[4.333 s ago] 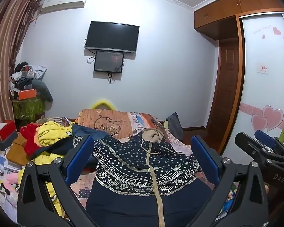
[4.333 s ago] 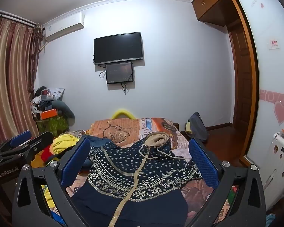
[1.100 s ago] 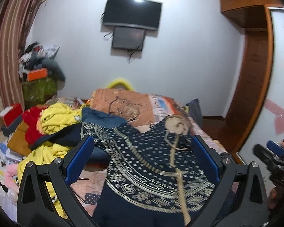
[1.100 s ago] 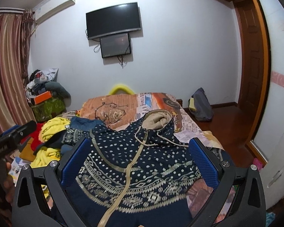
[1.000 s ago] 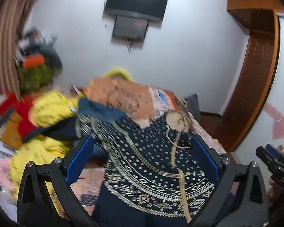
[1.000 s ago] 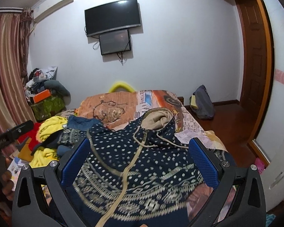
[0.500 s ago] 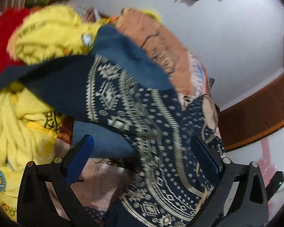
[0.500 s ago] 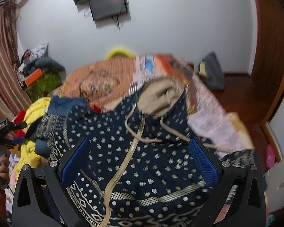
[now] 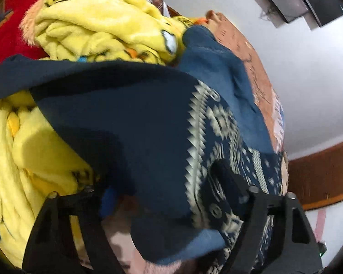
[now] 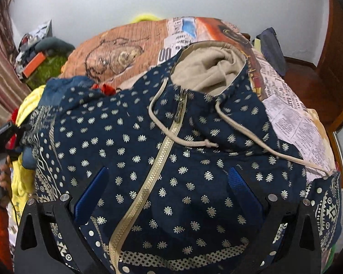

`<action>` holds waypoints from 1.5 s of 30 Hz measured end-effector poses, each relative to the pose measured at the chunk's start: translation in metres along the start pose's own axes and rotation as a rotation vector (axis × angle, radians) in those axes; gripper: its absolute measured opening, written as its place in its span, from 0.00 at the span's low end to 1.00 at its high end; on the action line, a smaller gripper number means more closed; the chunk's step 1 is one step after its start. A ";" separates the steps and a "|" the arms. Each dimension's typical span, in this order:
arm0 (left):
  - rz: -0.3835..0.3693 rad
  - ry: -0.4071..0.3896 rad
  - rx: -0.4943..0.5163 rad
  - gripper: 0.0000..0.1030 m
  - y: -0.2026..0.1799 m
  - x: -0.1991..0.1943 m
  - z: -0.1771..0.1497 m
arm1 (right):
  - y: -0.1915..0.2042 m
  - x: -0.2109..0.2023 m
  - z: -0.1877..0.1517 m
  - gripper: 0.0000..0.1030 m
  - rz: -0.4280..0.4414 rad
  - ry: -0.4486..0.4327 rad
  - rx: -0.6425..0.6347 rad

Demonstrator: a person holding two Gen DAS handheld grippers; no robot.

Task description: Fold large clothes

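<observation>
A navy zip hoodie (image 10: 171, 159) with cream dots, a cream zipper and a beige-lined hood (image 10: 212, 68) lies front up on the bed. My right gripper (image 10: 167, 185) is open, low over its chest, one finger on each side of the zipper. In the left wrist view my left gripper (image 9: 164, 185) is open and pushed against the hoodie's left sleeve (image 9: 148, 118); the dark fabric lies between its fingers and hides the left pad in part. The left gripper also shows at the left edge of the right wrist view (image 10: 0, 134).
A yellow fleece garment (image 9: 91, 22) and a red one (image 9: 9, 34) are piled left of the sleeve. The bed has an orange printed cover (image 10: 116, 48). A dark bag (image 10: 272, 48) sits on the wooden floor at right. A cluttered stand (image 10: 38, 59) is by the curtain.
Both grippers have dropped toward the hoodie. The left one swung left and down onto the sleeve, which now lies between its fingers. The right one came close over the chest.
</observation>
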State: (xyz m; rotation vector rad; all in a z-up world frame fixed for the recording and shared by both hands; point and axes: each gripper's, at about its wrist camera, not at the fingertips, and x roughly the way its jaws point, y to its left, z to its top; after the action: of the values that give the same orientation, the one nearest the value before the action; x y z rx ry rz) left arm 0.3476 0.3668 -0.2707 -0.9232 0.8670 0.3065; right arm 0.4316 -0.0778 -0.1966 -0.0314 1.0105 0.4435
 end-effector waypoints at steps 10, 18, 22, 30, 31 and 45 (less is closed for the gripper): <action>0.202 -0.271 0.288 0.10 -0.077 -0.048 -0.004 | 0.010 0.001 -0.004 1.00 -0.034 0.020 -0.077; 0.169 -0.432 0.679 0.07 -0.206 -0.097 -0.044 | 0.006 -0.021 -0.003 1.00 -0.038 -0.018 -0.075; 0.103 -0.381 0.869 0.07 -0.269 -0.079 -0.082 | -0.004 -0.031 -0.002 1.00 -0.040 -0.026 -0.049; 0.118 0.044 1.081 0.07 -0.286 0.046 -0.174 | -0.026 -0.043 -0.009 1.00 -0.032 -0.018 0.007; 0.128 0.092 1.080 0.07 -0.280 0.059 -0.186 | -0.029 -0.044 -0.010 1.00 -0.036 -0.014 0.008; 0.061 0.141 0.961 0.63 -0.218 0.013 -0.197 | -0.004 -0.052 -0.009 1.00 -0.077 -0.026 -0.106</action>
State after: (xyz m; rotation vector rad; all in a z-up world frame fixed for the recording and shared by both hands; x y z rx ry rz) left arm 0.3792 0.0791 -0.2170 -0.0220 1.0227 -0.1383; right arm 0.4022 -0.1013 -0.1595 -0.1586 0.9567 0.4257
